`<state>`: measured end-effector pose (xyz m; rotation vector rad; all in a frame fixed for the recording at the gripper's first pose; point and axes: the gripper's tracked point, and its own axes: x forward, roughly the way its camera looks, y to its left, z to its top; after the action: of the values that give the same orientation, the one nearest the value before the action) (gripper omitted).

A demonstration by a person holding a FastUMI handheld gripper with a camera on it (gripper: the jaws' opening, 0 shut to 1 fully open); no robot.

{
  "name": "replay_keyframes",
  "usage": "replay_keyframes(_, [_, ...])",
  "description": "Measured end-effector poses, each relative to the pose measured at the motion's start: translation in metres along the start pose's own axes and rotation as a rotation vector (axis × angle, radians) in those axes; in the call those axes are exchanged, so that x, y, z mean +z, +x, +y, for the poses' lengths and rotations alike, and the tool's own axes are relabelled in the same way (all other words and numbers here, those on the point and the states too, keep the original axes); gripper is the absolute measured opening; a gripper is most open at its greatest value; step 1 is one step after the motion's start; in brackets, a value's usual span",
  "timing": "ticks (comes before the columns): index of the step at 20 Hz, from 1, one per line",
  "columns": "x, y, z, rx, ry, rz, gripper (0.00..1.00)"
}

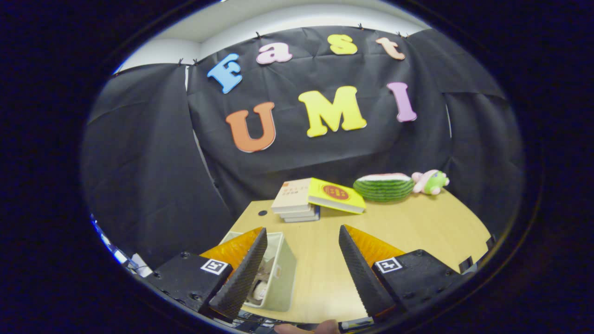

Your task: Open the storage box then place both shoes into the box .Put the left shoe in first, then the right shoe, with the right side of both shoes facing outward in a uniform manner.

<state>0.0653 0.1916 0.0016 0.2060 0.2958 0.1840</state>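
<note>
Hovering released over the table (417, 222), gripper (301, 260) with fingers spread wide, grasping nothing. Box (278, 278) open beside and partly behind the left finger, something pale like a shoe (260, 287) inside; cannot tell whether one shoe or both. Judging by that, opening done, placing at least partly done, orientation unclear

Gripper view: fisheye camera mounted on the hand-held gripper (302, 234), looking forward along its two spread fingers and slightly downward onto a wooden table (408, 227). The camera sits low and close to the table's near part, beside an open storage box (284, 273). It faces the booth's black cloth wall (153, 162) beyond the far table edge.
</note>
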Motion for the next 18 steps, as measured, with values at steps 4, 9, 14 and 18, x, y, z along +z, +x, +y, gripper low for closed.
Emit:
replay_keyframes(4, [0.012, -0.028, -0.025, -0.061, -0.054, -0.150, 1.00])
replay_keyframes(9, [0.008, -0.044, -0.033, -0.086, -0.095, -0.186, 1.00])
replay_keyframes(14, [0.026, -0.069, -0.039, -0.131, -0.142, -0.285, 1.00])
replay_keyframes(18, [0.015, -0.073, -0.037, -0.114, -0.142, -0.285, 1.00])
